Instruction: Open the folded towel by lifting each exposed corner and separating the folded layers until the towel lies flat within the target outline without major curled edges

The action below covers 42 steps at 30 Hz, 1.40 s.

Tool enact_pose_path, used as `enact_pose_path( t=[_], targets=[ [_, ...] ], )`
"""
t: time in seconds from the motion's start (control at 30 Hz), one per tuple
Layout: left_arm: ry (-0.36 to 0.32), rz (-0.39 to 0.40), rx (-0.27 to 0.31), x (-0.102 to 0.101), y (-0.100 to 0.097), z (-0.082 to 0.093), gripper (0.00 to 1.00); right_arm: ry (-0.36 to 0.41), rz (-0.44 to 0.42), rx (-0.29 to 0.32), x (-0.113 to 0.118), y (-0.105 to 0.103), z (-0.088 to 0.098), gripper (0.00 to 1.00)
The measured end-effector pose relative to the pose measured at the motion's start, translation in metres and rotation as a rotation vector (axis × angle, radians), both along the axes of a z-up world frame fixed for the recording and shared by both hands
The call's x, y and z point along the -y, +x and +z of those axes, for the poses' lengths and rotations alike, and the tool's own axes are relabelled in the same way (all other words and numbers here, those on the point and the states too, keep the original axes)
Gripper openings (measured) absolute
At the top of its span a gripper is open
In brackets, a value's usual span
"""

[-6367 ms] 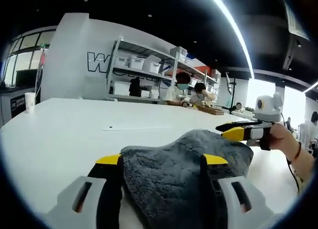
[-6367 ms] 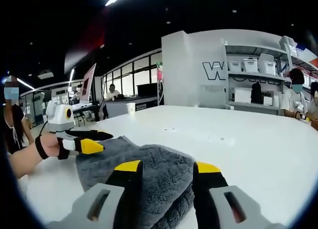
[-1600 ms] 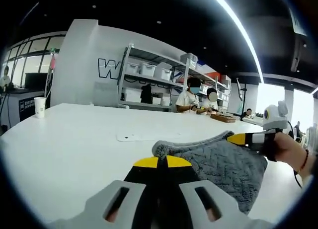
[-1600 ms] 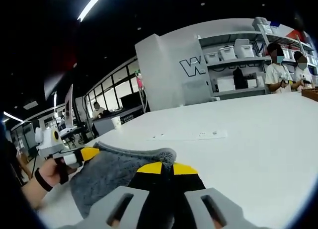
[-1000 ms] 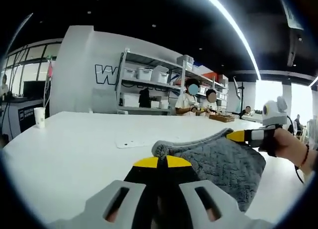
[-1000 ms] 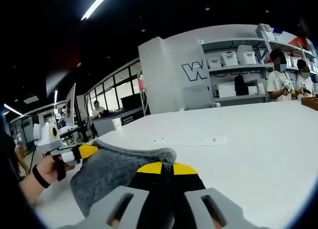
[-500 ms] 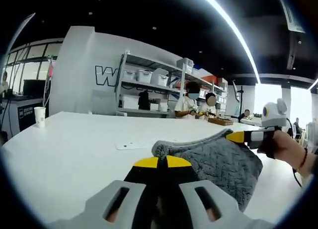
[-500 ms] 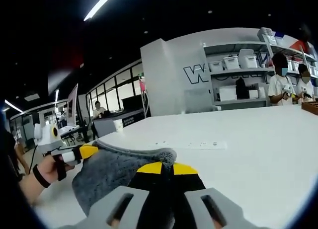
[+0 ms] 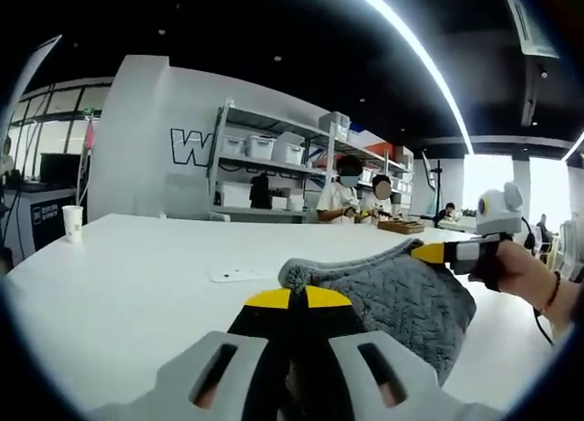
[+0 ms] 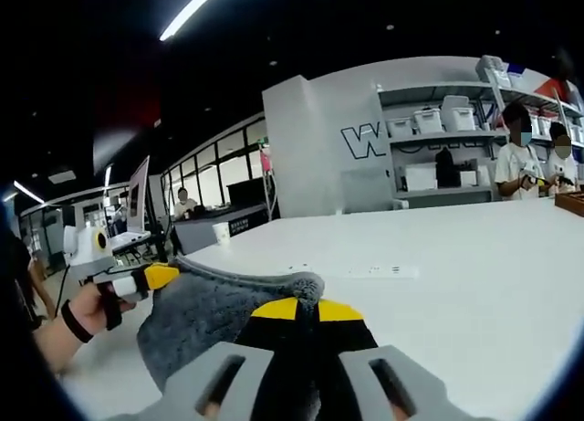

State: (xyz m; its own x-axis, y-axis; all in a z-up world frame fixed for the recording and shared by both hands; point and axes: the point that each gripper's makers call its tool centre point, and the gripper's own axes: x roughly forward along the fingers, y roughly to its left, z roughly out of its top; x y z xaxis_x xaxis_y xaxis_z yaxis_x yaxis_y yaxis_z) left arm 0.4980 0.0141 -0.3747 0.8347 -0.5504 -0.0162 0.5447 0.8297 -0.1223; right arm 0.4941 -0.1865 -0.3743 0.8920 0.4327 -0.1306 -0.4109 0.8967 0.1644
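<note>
Both grippers clamped on the grey towel [image 9: 401, 298], which is lifted off the white table [image 9: 119, 275] and stretched between them. Left gripper view: left gripper [image 9: 298, 298] at bottom centre, yellow-tipped jaws pressed together on one towel corner; fabric bunches just above the tips and runs right toward the right gripper [image 9: 429, 252] at centre right, whose yellow tip meets the far top corner. The hand [image 9: 525, 270] holding it is cut off by the frame edge. Towel sags below that top edge; its lower part drops behind the left gripper body, so the bottom edge is hidden. Right gripper view mirrors this: right gripper [image 10: 307, 309] at bottom centre, jaws closed on a corner, towel [image 10: 205, 316] spreading left to the left gripper [image 10: 162, 275] at centre left, held by a hand [image 10: 87, 311]. Can't tell whether any fold layers are left, as only one face shows. A flat white sheet [image 9: 235, 275] lies on the table beyond the towel; markings on it too small to read. Paper cup [image 9: 72, 223] at far left, shelving rack with bins [image 9: 274, 161] behind, two people [image 9: 360, 197] at a far bench.
</note>
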Motion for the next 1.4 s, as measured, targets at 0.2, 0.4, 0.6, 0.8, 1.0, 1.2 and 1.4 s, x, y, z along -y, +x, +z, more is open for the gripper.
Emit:
enact_pose_path(
  t=[0.2, 0.4, 0.6, 0.8, 1.0, 1.2, 1.4],
  targets=[
    [0.001, -0.006, 0.009, -0.001, -0.001, 0.004, 0.01, 0.005, 0.004, 0.01, -0.001, -0.005, 0.004, 0.0],
    [-0.007, -0.015, 0.022, -0.001, -0.008, 0.009, 0.01, 0.009, 0.008, 0.018, -0.001, -0.007, 0.006, 0.0],
    [-0.022, -0.026, 0.031, 0.002, -0.014, 0.014, 0.01, 0.015, 0.011, 0.027, 0.0, -0.01, 0.009, 0.0],
    [-0.015, -0.026, 0.039, 0.002, -0.016, 0.014, 0.01, 0.005, 0.014, 0.042, 0.0, -0.015, 0.013, 0.0],
    [-0.022, -0.018, 0.037, 0.003, -0.022, 0.013, 0.01, 0.009, 0.014, 0.062, -0.001, -0.02, 0.018, 0.0],
    [-0.045, -0.031, 0.042, 0.004, -0.031, 0.016, 0.01, 0.019, 0.022, 0.064, -0.001, -0.022, 0.017, 0.0],
    [-0.046, -0.041, 0.05, 0.005, -0.034, 0.017, 0.01, 0.038, 0.024, 0.063, 0.001, -0.023, 0.015, 0.0]
  ],
)
